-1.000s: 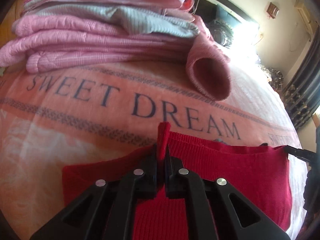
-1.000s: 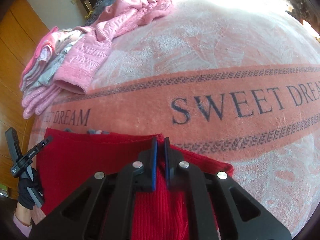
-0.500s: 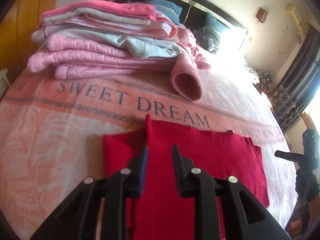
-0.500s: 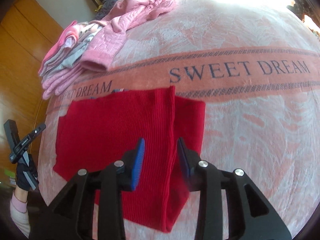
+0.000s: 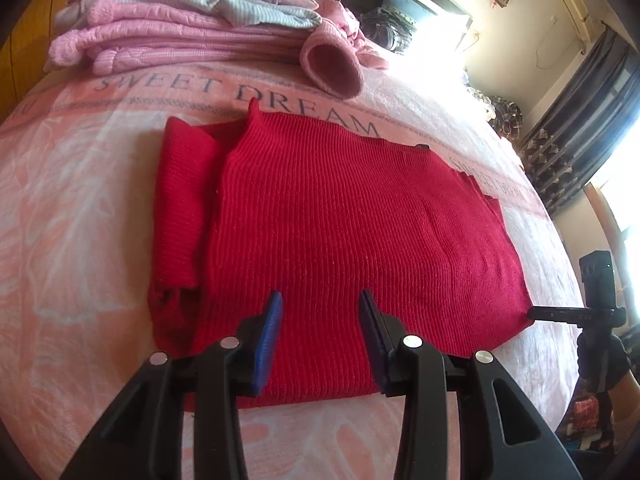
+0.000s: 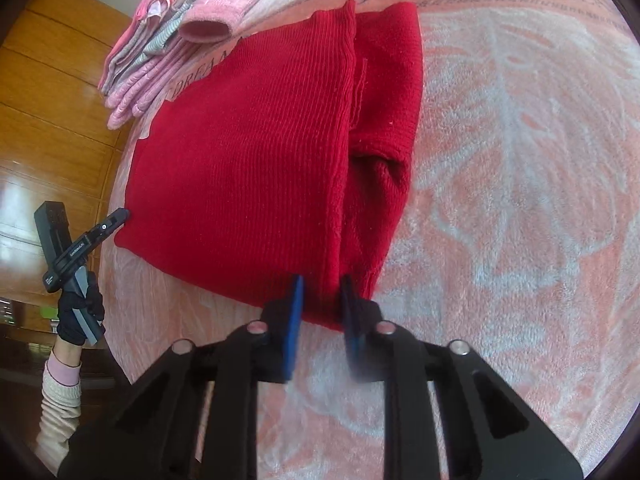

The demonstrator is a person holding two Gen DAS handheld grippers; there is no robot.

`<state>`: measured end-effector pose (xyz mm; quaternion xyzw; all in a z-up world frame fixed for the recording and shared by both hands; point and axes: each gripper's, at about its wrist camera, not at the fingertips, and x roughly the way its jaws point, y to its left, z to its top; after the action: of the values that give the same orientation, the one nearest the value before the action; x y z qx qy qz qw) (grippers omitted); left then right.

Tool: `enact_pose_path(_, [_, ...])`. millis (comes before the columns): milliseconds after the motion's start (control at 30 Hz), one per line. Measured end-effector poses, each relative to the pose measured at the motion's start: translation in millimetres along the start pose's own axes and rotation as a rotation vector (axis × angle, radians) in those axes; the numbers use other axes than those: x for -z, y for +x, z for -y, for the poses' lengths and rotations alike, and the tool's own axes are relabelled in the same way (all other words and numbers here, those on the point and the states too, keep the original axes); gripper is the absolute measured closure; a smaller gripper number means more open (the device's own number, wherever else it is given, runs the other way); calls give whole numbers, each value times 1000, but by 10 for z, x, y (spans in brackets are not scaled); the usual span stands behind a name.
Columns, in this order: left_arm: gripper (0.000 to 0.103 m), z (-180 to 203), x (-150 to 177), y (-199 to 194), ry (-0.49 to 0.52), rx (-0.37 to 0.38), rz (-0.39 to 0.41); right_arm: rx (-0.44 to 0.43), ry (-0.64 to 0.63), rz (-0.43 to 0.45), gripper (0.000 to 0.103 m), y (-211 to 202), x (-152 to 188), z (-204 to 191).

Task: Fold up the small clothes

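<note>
While both grippers hang over the near edge of the bed, neither holds anything. Left gripper (image 5: 320, 300) has jaws wide apart above the sweater's near hem. Right gripper (image 6: 322, 286) has jaws apart, straddling the hem at the fold edge, not clamped. Red sweater (image 5: 340, 220) lies flat on the pink blanket (image 5: 80, 200), folded, one side lapped over a narrower strip. Gloved hand (image 6: 80, 312) grips the left tool's handle. Beyond the sweater: "SWEET DREAM" band, then pink cuff (image 5: 332, 66), then a stack (image 5: 180, 20) of folded pink and grey clothes.
</note>
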<state>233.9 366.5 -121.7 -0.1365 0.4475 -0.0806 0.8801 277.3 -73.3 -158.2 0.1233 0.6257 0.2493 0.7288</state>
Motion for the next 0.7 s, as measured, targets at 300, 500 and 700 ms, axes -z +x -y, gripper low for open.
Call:
enact_pose_path(300, [62,-27,115,119,43,-9,-38,4,-18,4,100,-228,93,59])
enact_pose_path(500, [62,-47,147,131,42,-4,-31,41,0,-44,99,-8,145,144])
enact_pose_path(700, [61,-34,115,99,12,5,-22,20,0,-29,90,-83,101,90])
